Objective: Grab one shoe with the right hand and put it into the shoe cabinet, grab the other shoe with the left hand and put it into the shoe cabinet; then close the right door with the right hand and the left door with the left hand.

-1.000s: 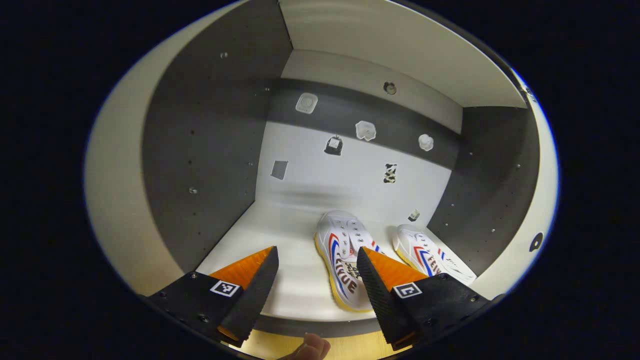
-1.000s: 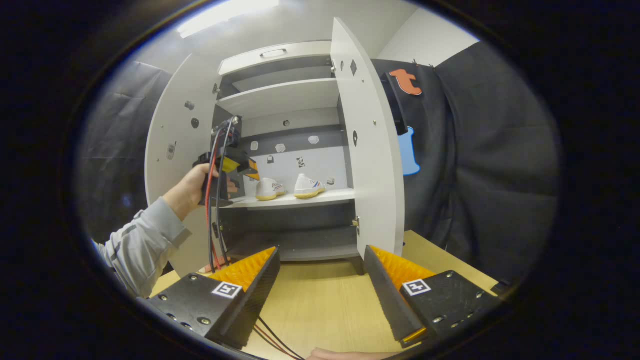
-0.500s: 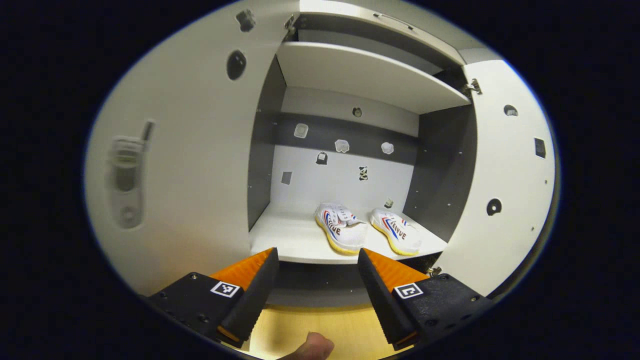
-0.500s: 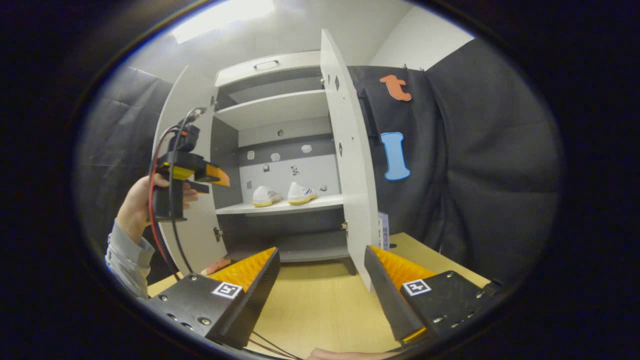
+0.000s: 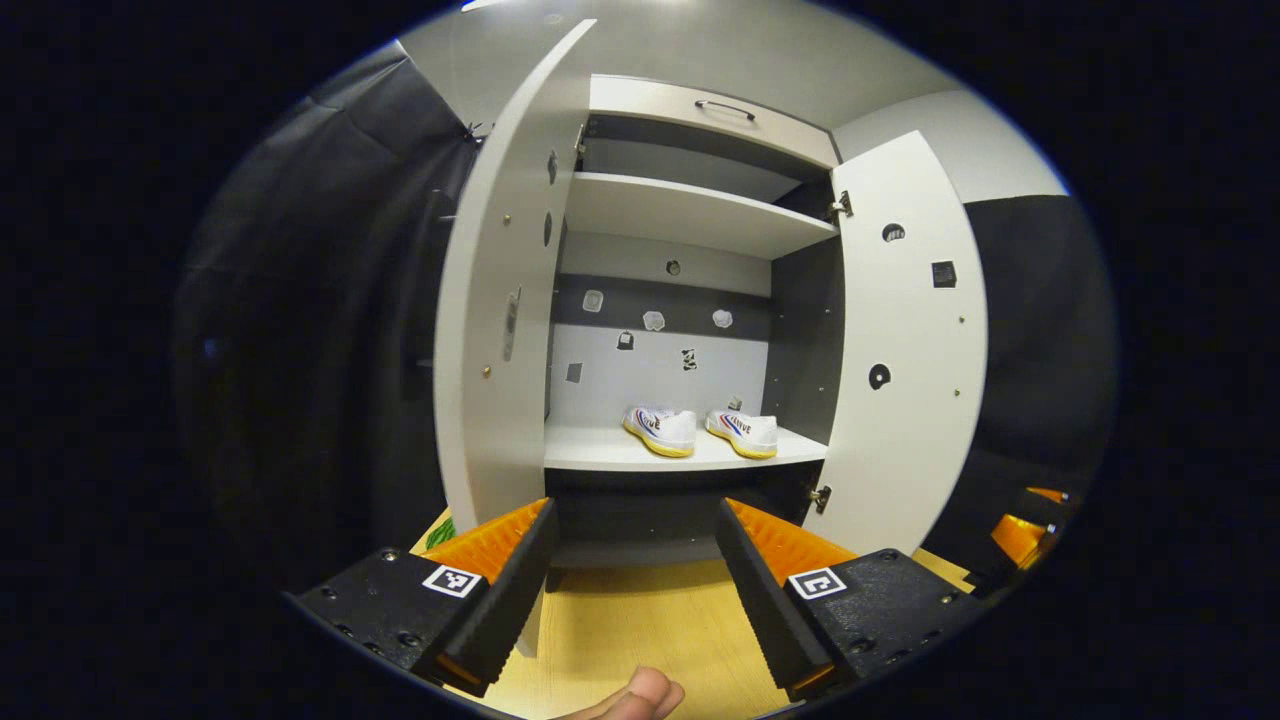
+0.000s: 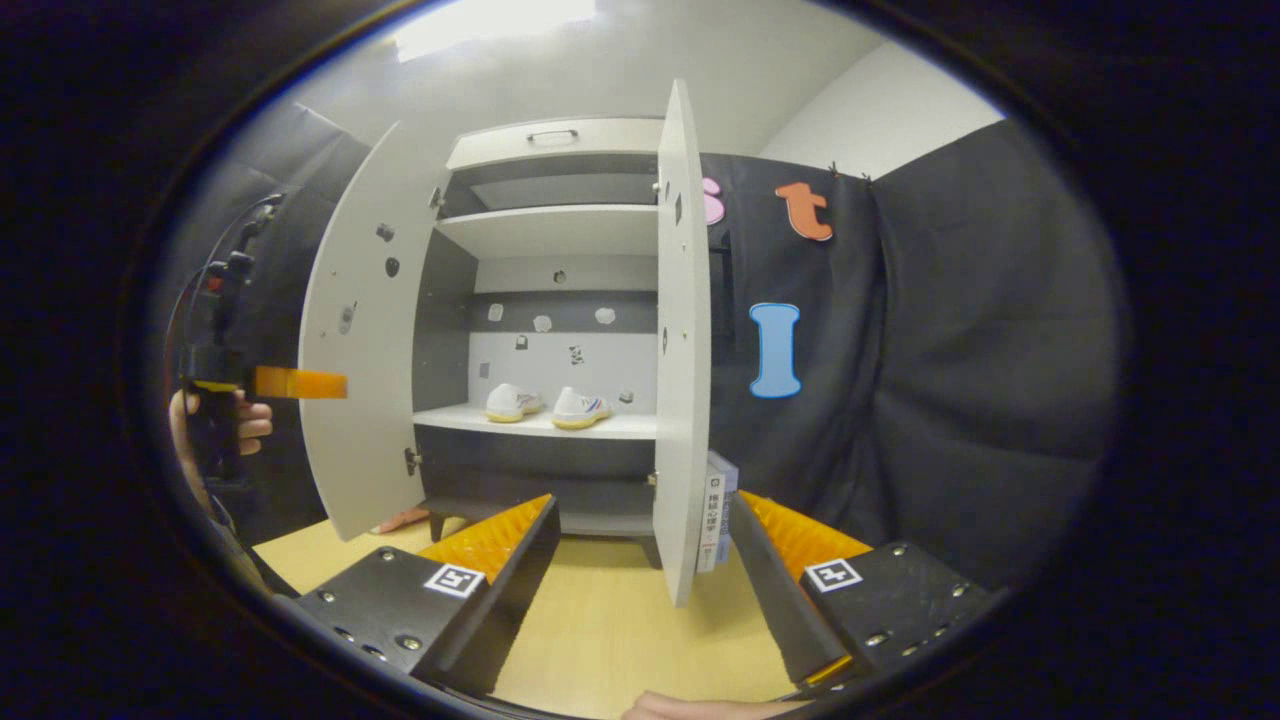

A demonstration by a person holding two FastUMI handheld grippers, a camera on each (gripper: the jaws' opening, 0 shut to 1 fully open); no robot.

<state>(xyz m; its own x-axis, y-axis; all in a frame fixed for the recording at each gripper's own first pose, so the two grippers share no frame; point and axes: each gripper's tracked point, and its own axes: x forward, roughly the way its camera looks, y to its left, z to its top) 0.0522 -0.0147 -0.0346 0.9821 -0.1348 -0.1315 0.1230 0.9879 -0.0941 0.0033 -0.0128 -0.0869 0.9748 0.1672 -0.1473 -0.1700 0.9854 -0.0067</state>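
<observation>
With both white canvas shoes (image 6: 548, 404) seen on the shelf, the tall white right door (image 6: 682, 340) was found edge-on just ahead of the spread, empty right hand-held gripper (image 6: 640, 570).

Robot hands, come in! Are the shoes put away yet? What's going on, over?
Left gripper and right gripper open, empty. Both shoes on the cabinet's middle shelf. Right door and left door wide open. Nothing blocking them.
</observation>
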